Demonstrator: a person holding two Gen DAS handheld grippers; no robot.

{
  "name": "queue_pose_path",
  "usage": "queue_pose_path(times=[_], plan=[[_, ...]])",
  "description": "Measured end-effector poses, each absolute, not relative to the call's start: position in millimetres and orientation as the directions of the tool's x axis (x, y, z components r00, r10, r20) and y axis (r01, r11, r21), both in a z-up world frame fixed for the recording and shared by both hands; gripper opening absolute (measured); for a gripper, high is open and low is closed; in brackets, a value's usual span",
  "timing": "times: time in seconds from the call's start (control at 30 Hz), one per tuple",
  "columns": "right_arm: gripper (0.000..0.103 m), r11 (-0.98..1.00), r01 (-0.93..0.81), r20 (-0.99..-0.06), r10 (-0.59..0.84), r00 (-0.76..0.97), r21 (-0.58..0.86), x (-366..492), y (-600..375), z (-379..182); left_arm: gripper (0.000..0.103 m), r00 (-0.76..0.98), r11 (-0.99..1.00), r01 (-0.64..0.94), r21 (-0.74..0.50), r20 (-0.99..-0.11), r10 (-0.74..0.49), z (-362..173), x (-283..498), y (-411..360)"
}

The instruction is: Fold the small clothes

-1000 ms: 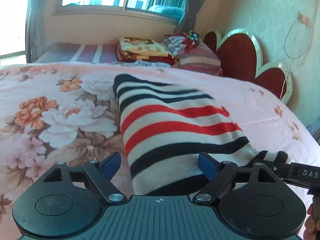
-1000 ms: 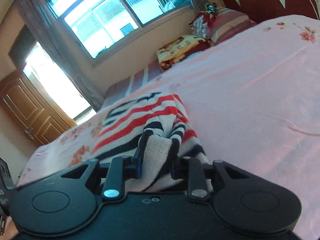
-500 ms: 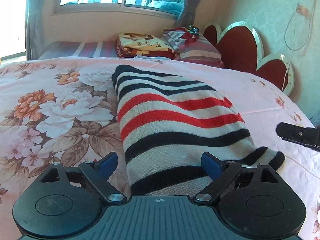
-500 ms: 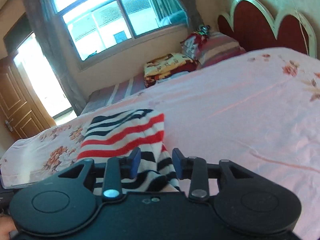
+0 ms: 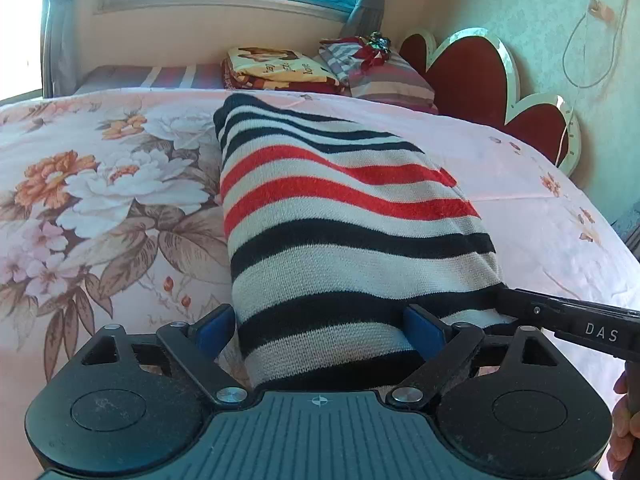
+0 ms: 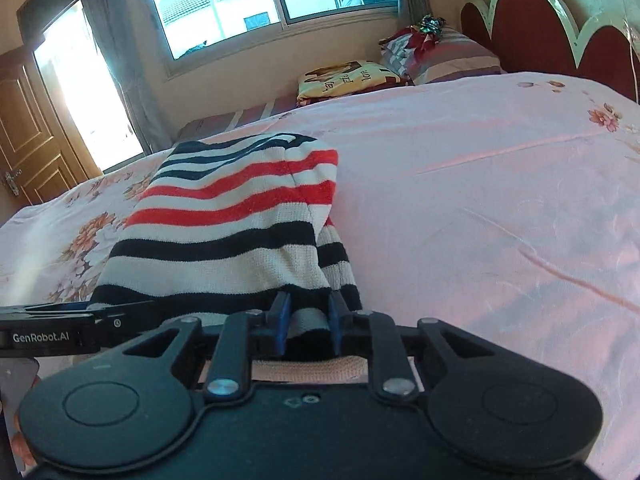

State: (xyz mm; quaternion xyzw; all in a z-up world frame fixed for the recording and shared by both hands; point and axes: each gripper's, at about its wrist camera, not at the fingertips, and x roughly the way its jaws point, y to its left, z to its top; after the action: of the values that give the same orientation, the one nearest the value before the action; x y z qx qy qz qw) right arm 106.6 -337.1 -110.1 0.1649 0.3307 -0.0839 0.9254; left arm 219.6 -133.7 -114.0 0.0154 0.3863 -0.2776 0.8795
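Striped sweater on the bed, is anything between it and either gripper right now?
Nothing visible. The striped sweater lies directly between the wide-open pads of the left gripper. The right gripper is closing with the sweater's near corner between its pads. Only the floral bedsheet lies under it.

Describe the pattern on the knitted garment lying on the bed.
Knitted garment: horizontal cream, black and red stripes; clearest in the left wrist view.

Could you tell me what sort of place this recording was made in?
Most likely a home bedroom: a bed with a pink floral bedspread, a scalloped red headboard against the wall, and a striped pillow beside a folded blanket under the curtained window.
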Motion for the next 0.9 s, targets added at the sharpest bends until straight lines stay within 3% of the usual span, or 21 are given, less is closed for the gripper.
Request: queue_pose_path(times=[0.17,0.33,0.37,0.4,0.63,0.9], plan=[[0.030,0.930,0.253,-0.615,-0.037,0.788,0.268,110,-334,-87,0.090,0.552,0.856,0.489,-0.166,-0.701,-0.451,-96,226,-137],[0.031,0.943,0.218,-0.593,-0.027,0.805,0.252,120,-331,-66,0.091,0.576,0.877,0.459,-0.146,-0.703,-0.418,-80,230,-140],[0.031,0.946,0.213,-0.594,-0.026,0.804,0.246,123,-331,-63,0.093,0.576,0.882,0.450,-0.143,-0.708,-0.409,-79,231,-141],[0.032,0.948,0.211,-0.598,-0.028,0.801,0.238,126,-331,-61,0.103,0.571,0.888,0.439,-0.139,-0.719,-0.395,-79,233,-143],[0.035,0.973,0.165,-0.620,-0.031,0.784,0.160,155,-326,-48,0.103,0.510,0.908,0.414,-0.064,-0.810,-0.290,-96,248,-167],[0.034,0.976,0.179,-0.644,-0.061,0.762,0.120,185,-328,-66,0.103,0.523,0.924,0.379,-0.053,-0.811,-0.261,-95,249,-175]])
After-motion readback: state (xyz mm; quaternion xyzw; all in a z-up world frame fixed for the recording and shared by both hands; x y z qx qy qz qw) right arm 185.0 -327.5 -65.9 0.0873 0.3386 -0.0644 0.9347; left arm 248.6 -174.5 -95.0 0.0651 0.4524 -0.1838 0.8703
